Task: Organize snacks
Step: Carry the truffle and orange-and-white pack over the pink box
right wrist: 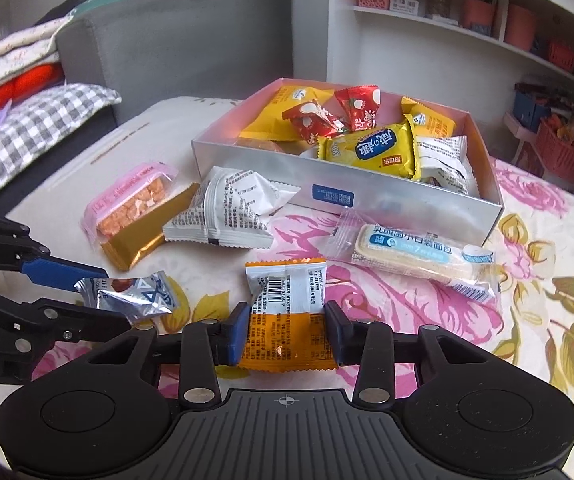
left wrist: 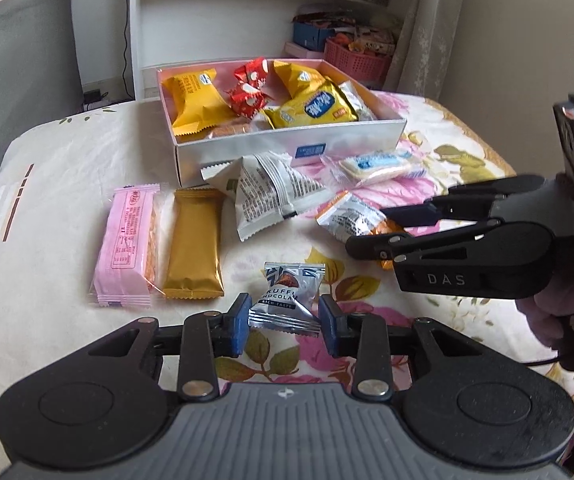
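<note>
White shelf unit (right wrist: pixel 427 32), grey sofa (right wrist: pixel 175 40), checked cushion (right wrist: pixel 27 136)

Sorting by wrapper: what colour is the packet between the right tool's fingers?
The packet is orange and white, clearest in the right wrist view.

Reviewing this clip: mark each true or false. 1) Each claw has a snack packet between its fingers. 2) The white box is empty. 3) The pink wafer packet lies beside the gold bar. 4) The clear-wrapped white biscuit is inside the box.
1) True: the left claw straddles the silver truffle chocolate, the right claw the orange packet.
2) False: the white box holds yellow and red packets.
3) True: pink wafer packet, gold bar.
4) False: the white biscuit lies on the cloth outside.
</note>
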